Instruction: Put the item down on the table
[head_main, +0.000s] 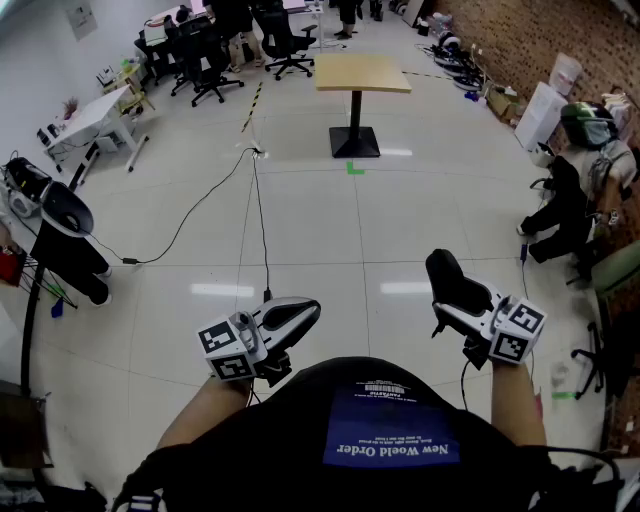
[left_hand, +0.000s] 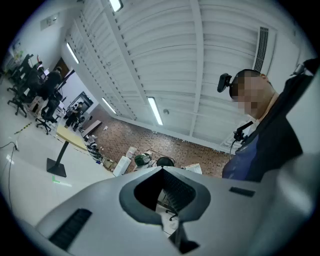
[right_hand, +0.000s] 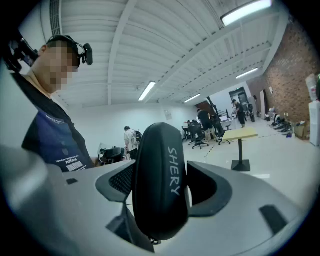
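The right claw (head_main: 450, 312) grips a black oval hard case (right_hand: 157, 150); the left claw (left_hand: 162, 170) is clenched, empty. Best to hold firm until the case rests on the yellow-topped pedestal table (head_main: 362, 72), far ahead of the claw.

- "SHERY" runs in pale capital letters along the side of the black case (right_hand: 160, 180), read in the right gripper view.
- "New W…ld Order" stands in white on the blue patch (head_main: 392, 452) of the person's dark shirt in the head view; the middle word is not sharp.
- The finer lines and the barcode-like block on that patch are too small to read.
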